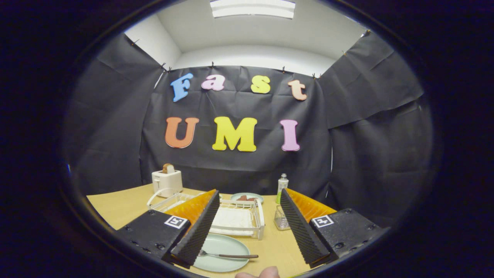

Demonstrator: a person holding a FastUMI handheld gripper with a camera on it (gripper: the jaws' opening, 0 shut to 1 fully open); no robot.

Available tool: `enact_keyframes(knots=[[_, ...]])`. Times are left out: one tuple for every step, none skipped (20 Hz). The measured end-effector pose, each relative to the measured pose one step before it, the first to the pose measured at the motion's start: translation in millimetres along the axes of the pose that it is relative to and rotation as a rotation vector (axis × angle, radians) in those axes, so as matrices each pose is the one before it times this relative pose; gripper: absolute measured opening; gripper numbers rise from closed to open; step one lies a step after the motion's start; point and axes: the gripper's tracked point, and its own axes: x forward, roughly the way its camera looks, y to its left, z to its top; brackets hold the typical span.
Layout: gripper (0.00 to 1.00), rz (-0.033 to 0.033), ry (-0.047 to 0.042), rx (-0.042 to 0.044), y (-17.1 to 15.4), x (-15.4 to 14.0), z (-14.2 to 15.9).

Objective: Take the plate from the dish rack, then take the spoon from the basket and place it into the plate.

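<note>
A pale green plate (224,253) lies on the wooden table (119,208) just in front of the white dish rack (247,222). A spoon (227,255) with a dark handle lies across the plate, its metal end under my left finger. My gripper (249,197) hovers above the plate, open, with nothing between its fingers. A small wire basket (281,221) stands right of the rack, partly hidden by my right finger.
A white toaster (167,182) with a slice of bread stands at the back left. Behind the rack sit a second plate (247,197) holding dark food and a small bottle (282,186). A person's fingertip (258,273) shows at the near table edge.
</note>
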Motion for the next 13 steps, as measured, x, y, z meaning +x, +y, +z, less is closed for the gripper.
enact_keyframes(knots=[[1.0,-0.00242,-0.00192,-0.00323,0.96,-0.63,-1.22],[1.0,0.00157,0.00494,-0.00222,0.29,1.14,-2.95],[1.0,-0.00013,0.00587,0.00262,-0.44,0.89,-2.0],[1.0,-0.00091,0.00177,0.00513,-0.62,0.64,-0.41],[1.0,-0.00358,0.00146,0.00707,-0.72,0.56,-0.78],[1.0,-0.00123,-0.00049,0.00791,-0.56,1.11,-0.62],[1.0,-0.00401,-0.00035,0.00205,-1.05,0.07,-0.93],[1.0,-0.00444,-0.00232,-0.00127,-1.16,0.22,-0.54],[1.0,-0.00486,0.00237,-0.00357,-0.38,1.41,-1.39],[1.0,0.00251,0.00307,0.00279,0.67,0.35,-0.44],[1.0,0.00426,0.00236,0.00618,1.22,0.26,0.13],[1.0,0.00374,-0.0001,0.00629,1.43,0.87,-0.61],[1.0,-0.00052,-0.00195,0.00126,-0.93,-0.24,-0.07]])
